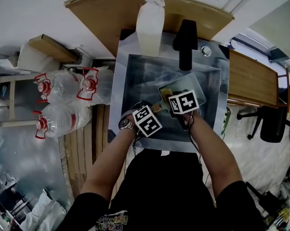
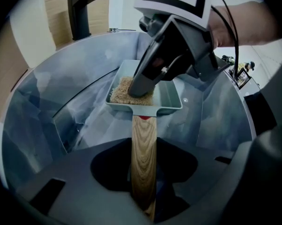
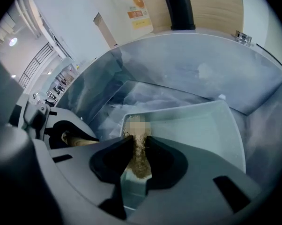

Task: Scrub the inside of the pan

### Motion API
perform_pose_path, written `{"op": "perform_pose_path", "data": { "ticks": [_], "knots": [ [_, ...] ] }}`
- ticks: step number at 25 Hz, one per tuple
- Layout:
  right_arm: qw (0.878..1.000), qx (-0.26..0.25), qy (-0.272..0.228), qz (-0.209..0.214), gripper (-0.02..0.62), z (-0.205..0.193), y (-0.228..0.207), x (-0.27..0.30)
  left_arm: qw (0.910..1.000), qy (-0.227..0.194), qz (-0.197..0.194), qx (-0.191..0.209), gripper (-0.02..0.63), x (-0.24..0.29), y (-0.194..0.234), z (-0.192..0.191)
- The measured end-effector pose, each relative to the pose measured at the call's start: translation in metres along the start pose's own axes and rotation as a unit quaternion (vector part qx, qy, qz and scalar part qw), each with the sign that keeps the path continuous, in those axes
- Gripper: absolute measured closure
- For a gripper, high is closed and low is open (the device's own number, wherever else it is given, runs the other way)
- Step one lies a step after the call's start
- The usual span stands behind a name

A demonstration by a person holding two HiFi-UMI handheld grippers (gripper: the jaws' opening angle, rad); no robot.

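In the head view, the pale green pan (image 1: 182, 83) lies in the steel sink (image 1: 135, 66) at the frame's centre, below the black faucet (image 1: 186, 42). The left gripper (image 1: 150, 117) and the right gripper (image 1: 180, 100) meet over it, side by side.

The left gripper view shows its jaws closed on the pan's wooden handle (image 2: 144, 158), which runs up the middle of the frame to the pan. The right gripper comes down from the upper right and presses a tan scrub pad (image 2: 122, 92) into the pan's left part.

In the right gripper view, the jaws stand narrow, pinching the pad at lower centre, with its lower edge on the pan floor. The floor to the right of the pad is bare.

The scrubbing step looks to be in hand. The next move probably calls for dragging the pad across the bare floor and into the corners, with the left gripper holding the handle firm so the pan does not slide.
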State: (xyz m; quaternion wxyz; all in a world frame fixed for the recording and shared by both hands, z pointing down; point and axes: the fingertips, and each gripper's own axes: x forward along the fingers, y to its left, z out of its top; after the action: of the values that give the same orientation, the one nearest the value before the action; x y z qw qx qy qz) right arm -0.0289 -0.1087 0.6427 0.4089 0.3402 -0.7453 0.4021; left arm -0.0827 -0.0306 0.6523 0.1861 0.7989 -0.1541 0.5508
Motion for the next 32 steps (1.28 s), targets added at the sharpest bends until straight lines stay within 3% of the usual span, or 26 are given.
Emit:
{"op": "perform_pose_path", "data": {
  "ticks": [10, 23, 32],
  "knots": [
    [0.999, -0.011, 0.026, -0.031, 0.499, 0.009, -0.04, -0.002, 1.0, -0.003, -0.004, -0.004, 0.445, 0.0, 0.0, -0.001],
    [0.991, 0.0, 0.026, -0.133, 0.499, 0.013, -0.119, -0.025, 0.9998, -0.006, -0.013, -0.011, 0.445, 0.001, -0.001, -0.001],
    [0.988, -0.007, 0.01, -0.157, 0.499, 0.013, -0.122, -0.028, 0.9999, -0.006, -0.012, -0.008, 0.445, 0.0, -0.001, -0.001]
  ]
}}
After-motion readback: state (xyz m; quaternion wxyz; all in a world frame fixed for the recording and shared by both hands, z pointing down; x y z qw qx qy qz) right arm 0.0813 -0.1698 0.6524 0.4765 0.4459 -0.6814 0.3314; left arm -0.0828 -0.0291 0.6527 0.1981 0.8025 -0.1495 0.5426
